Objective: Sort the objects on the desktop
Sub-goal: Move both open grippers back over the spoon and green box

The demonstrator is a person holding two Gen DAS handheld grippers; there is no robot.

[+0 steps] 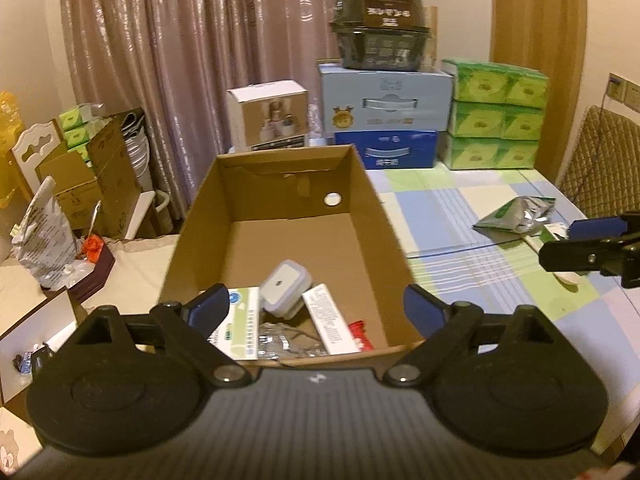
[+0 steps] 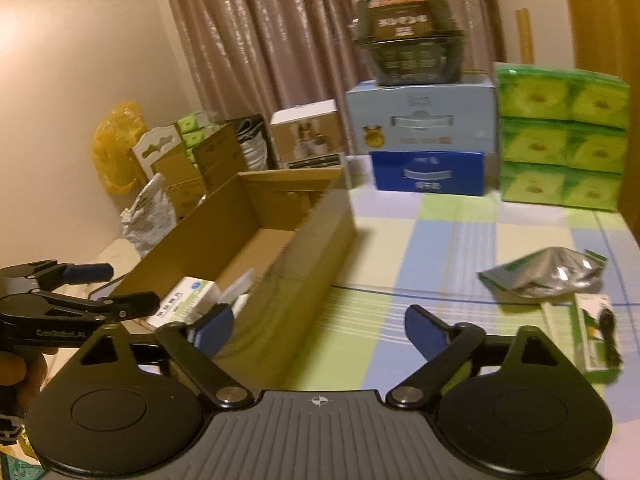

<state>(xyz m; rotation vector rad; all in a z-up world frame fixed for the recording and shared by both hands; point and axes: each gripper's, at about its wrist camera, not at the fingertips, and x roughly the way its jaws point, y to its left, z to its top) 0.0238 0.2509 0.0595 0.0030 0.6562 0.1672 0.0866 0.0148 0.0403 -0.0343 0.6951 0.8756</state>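
An open cardboard box [image 1: 280, 220] stands on the checked tablecloth [image 1: 460, 216]. At its near end lie a white-green medicine box [image 1: 240, 320], a small grey-white square case [image 1: 286, 288], a long white carton [image 1: 332, 320], a foil blister and a red item. My left gripper [image 1: 316, 306] hangs open over that end with nothing between its fingers. My right gripper [image 2: 318, 330] is open and empty, over the cloth just right of the box wall [image 2: 304, 248]. A silver-green pouch [image 2: 548, 276] and a green-white packet [image 2: 596, 340] lie to its right.
At the back stand a light blue carton [image 1: 384, 104] on a dark blue one, a black container [image 1: 380, 28] on top, green tissue packs [image 1: 496, 120] and a white box [image 1: 268, 116]. Cartons and bags [image 1: 92, 176] crowd the left; a chair back [image 1: 600, 160] is right.
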